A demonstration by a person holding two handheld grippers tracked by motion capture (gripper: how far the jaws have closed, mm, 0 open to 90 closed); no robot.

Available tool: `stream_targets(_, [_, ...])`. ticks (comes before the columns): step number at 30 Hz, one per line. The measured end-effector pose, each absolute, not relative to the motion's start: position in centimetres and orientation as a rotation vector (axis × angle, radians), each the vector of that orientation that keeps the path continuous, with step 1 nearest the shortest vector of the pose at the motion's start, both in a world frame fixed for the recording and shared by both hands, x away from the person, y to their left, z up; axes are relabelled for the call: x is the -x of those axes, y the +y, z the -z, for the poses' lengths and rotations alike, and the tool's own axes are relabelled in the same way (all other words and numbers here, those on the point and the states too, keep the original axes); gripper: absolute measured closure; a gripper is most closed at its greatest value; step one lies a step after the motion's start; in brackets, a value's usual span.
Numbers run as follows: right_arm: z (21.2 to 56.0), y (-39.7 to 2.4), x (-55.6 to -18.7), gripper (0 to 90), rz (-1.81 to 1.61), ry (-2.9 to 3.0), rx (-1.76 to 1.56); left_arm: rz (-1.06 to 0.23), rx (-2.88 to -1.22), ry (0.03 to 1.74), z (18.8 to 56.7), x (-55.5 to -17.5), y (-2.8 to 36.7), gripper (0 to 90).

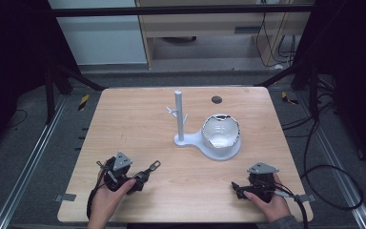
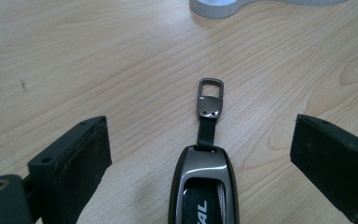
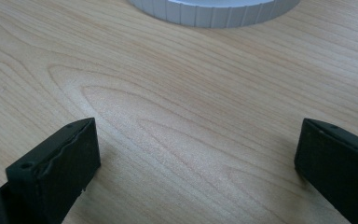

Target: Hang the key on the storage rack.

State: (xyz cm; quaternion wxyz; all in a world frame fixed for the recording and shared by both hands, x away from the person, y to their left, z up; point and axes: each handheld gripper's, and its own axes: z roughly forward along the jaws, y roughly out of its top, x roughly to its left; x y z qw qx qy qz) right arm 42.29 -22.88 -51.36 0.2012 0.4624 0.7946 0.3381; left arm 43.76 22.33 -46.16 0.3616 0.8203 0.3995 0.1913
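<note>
At the bottom edge of the left gripper view, the key fob [image 2: 203,186] is cut off, its printed lettering only partly legible; its metal clip [image 2: 210,97] points up-frame. It lies on the wooden table [image 2: 98,56] between the widely spread jaws of the left gripper [image 2: 200,154], touching neither. In the high view the fob [image 1: 145,172] sits lower left, just beside the left gripper [image 1: 138,183]. The right gripper [image 1: 240,191], lower right, has its jaws spread over bare wood. The grey stand [image 1: 186,138], centre frame, carries a bowl [image 1: 220,131] whose contents are indistinct. The surrounding room is dark, with cables [image 1: 324,171] at right.
</note>
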Motion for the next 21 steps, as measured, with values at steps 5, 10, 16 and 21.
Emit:
stream_targets(5, [51.4,-22.8,-42.3,0.4,-0.945,2.220,-1.293,-0.463,-2.136,1.032,45.9,-44.1,21.7,4.7])
stream_targets(10, [51.4,-22.8,-42.3,0.4,-0.946,2.221,-1.296,-0.423,-2.245,1.019,45.4,-45.0,20.3,5.2])
stream_targets(16, [51.4,-22.8,-42.3,0.4,-0.947,2.223,-1.295,-0.391,-2.350,0.993,45.1,-45.6,19.0,5.1])
stream_targets(21, [51.4,-22.9,-42.3,0.4,-0.950,2.228,-1.285,-0.322,-2.424,0.974,44.4,-46.0,18.4,5.1])
